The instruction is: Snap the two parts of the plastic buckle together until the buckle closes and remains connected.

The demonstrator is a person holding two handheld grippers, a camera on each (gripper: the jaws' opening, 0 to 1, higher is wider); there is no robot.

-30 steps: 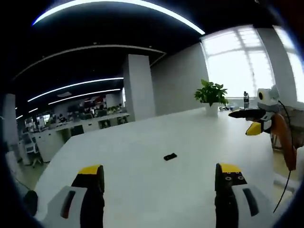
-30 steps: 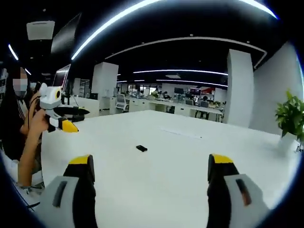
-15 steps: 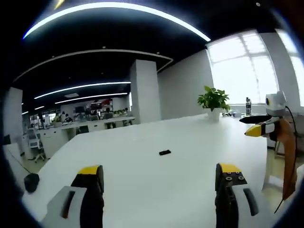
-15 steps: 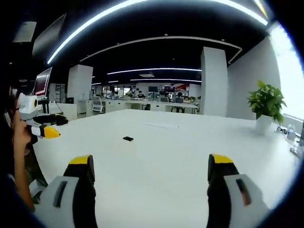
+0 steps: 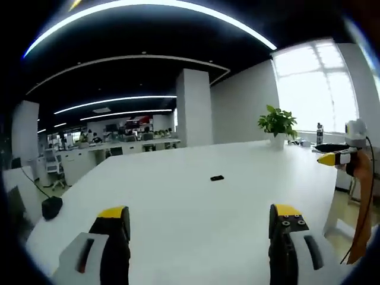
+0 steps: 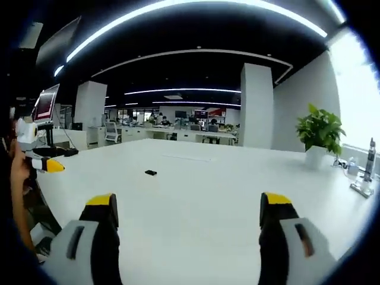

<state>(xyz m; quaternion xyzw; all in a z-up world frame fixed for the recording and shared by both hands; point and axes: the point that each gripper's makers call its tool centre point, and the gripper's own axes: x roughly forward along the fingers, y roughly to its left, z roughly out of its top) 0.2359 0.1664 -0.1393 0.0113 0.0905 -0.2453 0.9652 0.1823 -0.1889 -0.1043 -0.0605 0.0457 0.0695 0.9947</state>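
While both grippers hang over the big white table (image 5: 178, 202), the thing that matters is a tiny dark speck way out on the tabletop: the plastic buckle (image 5: 217, 177). From the left gripper view it's just a small, flat black rectangle lying on the white surface, well beyond the jaws and roughly between them, a bit right of centre. Too small to tell whether it's one piece or two, or if it's snapped shut.

Going left to right in that view, with the buckle as the anchor: a black lump with a cable (image 5: 51, 207) sits near the table's edge far left of it, then the left gripper (image 5: 199, 222) below it, yellow-tipped jaws spread wide with nothing between them. Past the buckle to the right there's a potted plant (image 5: 277, 123) at the far side of the table by the window, and the right gripper (image 5: 339, 157) pokes in at the right edge, well apart from the buckle.

Right gripper view: the left gripper (image 6: 41, 163) shows far left of the buckle (image 6: 151, 173), held in a person's hand (image 6: 16, 169). The buckle is again a small dark sliver, well ahead of the jaws. Here the right gripper (image 6: 189, 222) is gaping wide too, empty. Same potted plant (image 6: 320, 132) far off to the buckle's right.
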